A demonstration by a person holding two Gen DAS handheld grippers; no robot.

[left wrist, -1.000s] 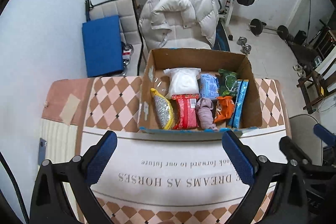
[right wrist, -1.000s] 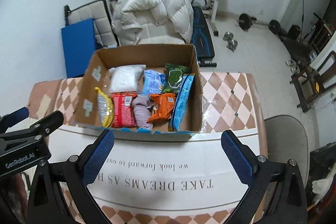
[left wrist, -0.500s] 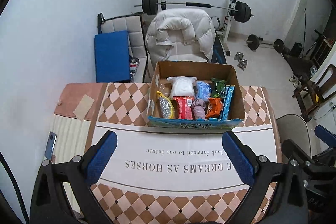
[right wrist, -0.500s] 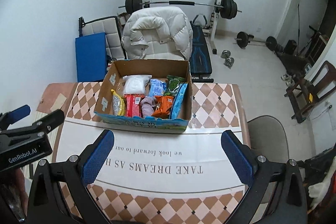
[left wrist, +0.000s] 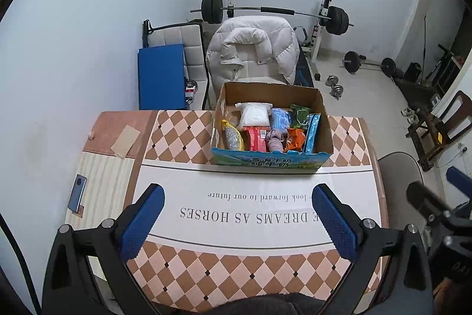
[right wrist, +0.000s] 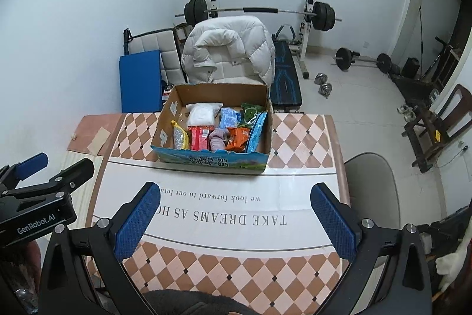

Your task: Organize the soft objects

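Packets [left wrist: 267, 129] are sitting packed upright in rows inside the box [left wrist: 270, 163], which is resting at the tabletop's [left wrist: 250, 264] far edge, near its middle. Both claws are hanging released and empty over the near edge, the left gripper [left wrist: 236, 222] and the right gripper [right wrist: 234, 222] well apart from the box. Judging by this, the sorting is looking done (or nearly so), so any further reach should be coming straight down, pinching one packet by its top. They are looking crinkly and limp: a white pouch [left wrist: 253, 115], a red pack [left wrist: 256, 138], a mauve cloth [left wrist: 275, 139], an orange bag [left wrist: 295, 138].
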